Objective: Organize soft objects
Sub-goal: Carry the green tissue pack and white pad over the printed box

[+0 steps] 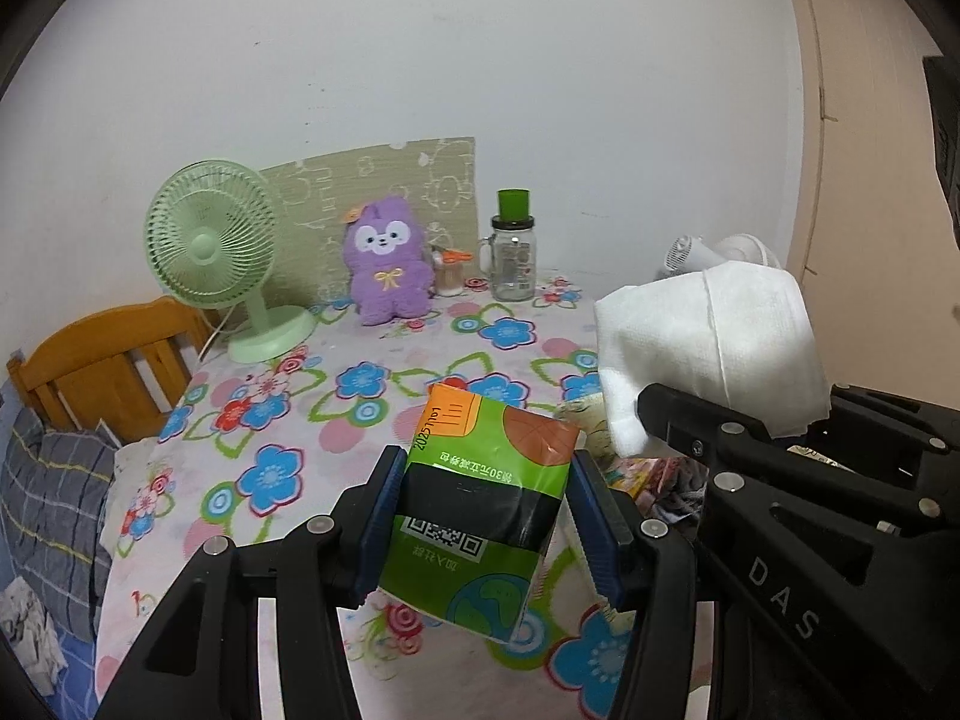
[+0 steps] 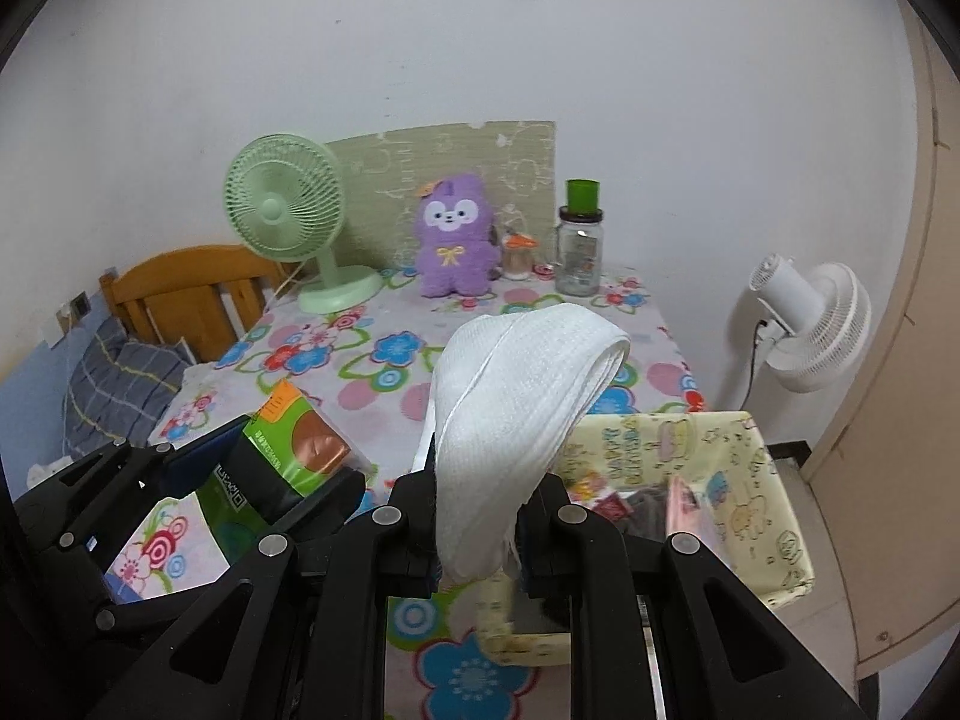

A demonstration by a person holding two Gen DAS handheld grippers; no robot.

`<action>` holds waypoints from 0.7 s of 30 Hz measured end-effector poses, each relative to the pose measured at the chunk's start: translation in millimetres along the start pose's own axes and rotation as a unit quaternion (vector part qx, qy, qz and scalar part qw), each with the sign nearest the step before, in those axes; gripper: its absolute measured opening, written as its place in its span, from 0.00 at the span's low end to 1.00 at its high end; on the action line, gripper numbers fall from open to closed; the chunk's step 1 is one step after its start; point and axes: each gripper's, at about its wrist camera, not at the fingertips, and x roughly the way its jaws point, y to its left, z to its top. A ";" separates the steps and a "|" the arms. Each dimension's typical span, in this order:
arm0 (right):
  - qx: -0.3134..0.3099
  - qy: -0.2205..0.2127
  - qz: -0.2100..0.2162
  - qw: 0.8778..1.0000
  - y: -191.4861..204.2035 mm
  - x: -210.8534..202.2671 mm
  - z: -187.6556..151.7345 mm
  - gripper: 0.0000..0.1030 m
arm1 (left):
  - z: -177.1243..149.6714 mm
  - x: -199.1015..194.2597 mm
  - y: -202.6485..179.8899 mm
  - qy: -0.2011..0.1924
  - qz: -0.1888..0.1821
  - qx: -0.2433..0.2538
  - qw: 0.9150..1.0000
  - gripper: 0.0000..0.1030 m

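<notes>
My left gripper [image 1: 489, 516] is shut on a green tissue pack [image 1: 486, 504] and holds it above the flowered table [image 1: 288, 408]; the pack also shows in the right wrist view [image 2: 282, 462]. My right gripper [image 2: 477, 510] is shut on a folded white towel [image 2: 522, 396], held up over the near table edge; the towel also shows in the left wrist view [image 1: 708, 354]. A yellow patterned fabric basket [image 2: 756, 480] stands just right of the right gripper, with some items inside. A purple plush toy [image 1: 390, 261] sits at the back of the table.
A green desk fan [image 1: 216, 258] stands back left, a glass jar with a green lid [image 1: 513, 252] and a small container [image 1: 450, 273] back right. A wooden bed headboard [image 1: 102, 360] and plaid pillow [image 1: 48, 510] lie left. A white floor fan [image 2: 810, 324] stands right.
</notes>
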 end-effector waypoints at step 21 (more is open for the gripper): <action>0.044 0.024 -0.041 0.998 -80.9 23.4 -9.1 0.19 | 12.1 51.6 -67.4 0.033 -0.054 0.028 0.998 0.54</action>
